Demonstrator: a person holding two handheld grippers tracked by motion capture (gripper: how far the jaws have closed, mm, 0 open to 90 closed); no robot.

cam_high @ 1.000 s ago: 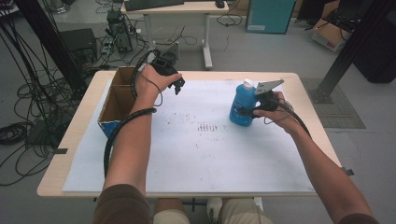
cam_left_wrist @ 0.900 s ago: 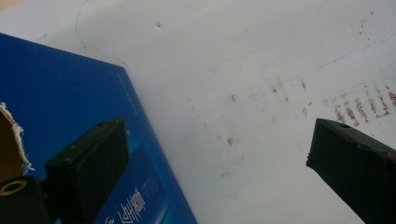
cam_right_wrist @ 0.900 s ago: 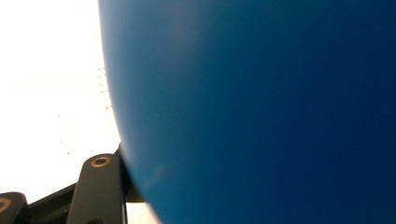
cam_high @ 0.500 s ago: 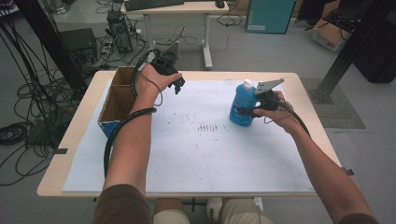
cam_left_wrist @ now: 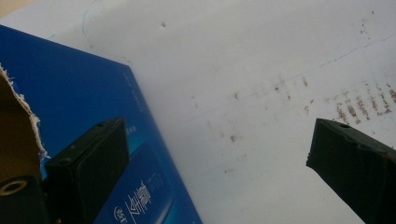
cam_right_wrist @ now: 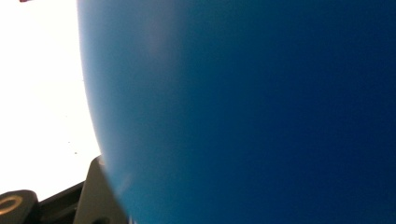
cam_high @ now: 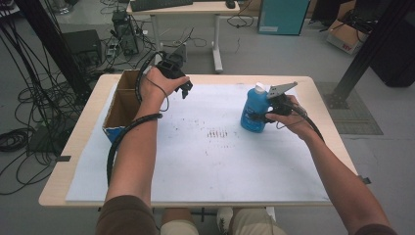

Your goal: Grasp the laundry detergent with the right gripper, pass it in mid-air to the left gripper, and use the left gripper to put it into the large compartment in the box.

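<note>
right claw (cam_high: 266,115) clamped on the upright blue bottle (cam_high: 253,111); jaws just closing.

Left gripper view: blue side of the cardboard box (cam_left_wrist: 93,107) carries pale print, looks like Chinese-style characters plus a small round logo, too blurry to read. Beside the box, the white table sheet (cam_left_wrist: 261,84) has brownish rows, prob. smudges, nothing legible.
</note>
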